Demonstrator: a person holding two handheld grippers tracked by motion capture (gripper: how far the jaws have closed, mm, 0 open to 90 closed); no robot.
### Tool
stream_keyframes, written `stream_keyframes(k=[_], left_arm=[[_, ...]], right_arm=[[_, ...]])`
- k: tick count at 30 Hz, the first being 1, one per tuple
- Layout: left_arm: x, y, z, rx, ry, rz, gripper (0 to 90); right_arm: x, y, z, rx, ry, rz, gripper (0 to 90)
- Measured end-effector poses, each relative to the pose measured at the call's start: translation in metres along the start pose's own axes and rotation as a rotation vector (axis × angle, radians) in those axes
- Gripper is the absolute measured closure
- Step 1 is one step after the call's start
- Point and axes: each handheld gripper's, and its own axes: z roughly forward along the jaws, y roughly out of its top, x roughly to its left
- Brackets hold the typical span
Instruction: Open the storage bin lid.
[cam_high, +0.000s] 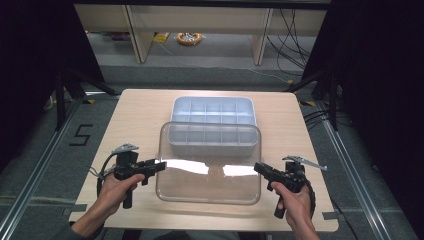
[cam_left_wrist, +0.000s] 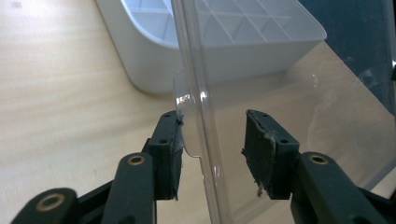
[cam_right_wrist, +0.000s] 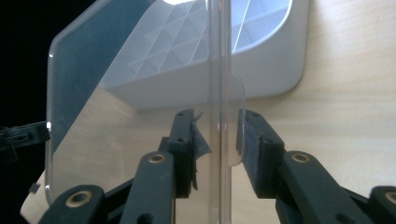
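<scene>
Two tongs flank a clear lid over the near half of the desk. At the left, the left tongs straddle the lid's side tab, jaws apart, one pad touching the tab and the other clear of it. In the middle, the lid's far edge overlaps the white divided tray behind it. At the right, the right tongs also bracket a tab, jaws apart with a narrow gap either side. The step looks like gripping the lid; next, both likely need to close on the tabs before carrying it onto the tray.
</scene>
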Motion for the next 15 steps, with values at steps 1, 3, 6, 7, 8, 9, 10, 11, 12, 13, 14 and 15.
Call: stream_keyframes(k=[1,3,6,7,8,9,10,11,12,13,14,15], left_arm=[[0.001,-0.004,0.0,0.006,0.001,0.0,56.5],[0.002,-0.011,0.0,0.017,0.003,-0.007,56.4],[0.003,-0.021,0.0,0.027,0.0,-0.015,55.7],[0.003,-0.024,0.0,0.035,-0.003,-0.013,55.7],[0.004,-0.027,0.0,0.04,-0.006,-0.017,55.8],[0.004,-0.029,-0.001,0.043,-0.009,-0.02,55.9],[0.005,-0.032,-0.001,0.046,-0.011,-0.023,55.9],[0.006,-0.034,-0.001,0.048,-0.017,-0.037,55.8],[0.006,-0.036,-0.002,0.047,-0.022,-0.047,55.7],[0.007,-0.039,-0.002,0.052,-0.024,-0.047,55.7],[0.007,-0.041,-0.002,0.057,-0.021,-0.044,55.7],[0.007,-0.043,-0.002,0.064,-0.018,-0.045,55.7]], right_arm=[[0.001,-0.003,0.0,0.002,0.012,0.011,68.3],[0.002,-0.008,0.0,0.004,0.011,0.002,68.4],[0.003,-0.014,-0.002,0.02,0.004,0.001,68.7],[0.002,-0.017,-0.002,0.025,0.004,-0.001,68.8],[0.001,-0.019,-0.002,0.028,-0.004,-0.001,68.8],[0.0,-0.022,-0.002,0.043,0.007,0.005,68.9],[-0.002,-0.024,-0.002,0.032,-0.001,-0.005,68.8],[-0.003,-0.027,-0.002,0.041,0.004,-0.003,68.8],[-0.003,-0.029,-0.002,0.041,0.002,0.0,68.8],[-0.003,-0.031,-0.002,0.045,0.003,0.004,68.8],[-0.004,-0.033,-0.001,0.048,-0.001,-0.003,68.8],[-0.004,-0.035,0.0,0.051,0.007,0.007,68.8]])
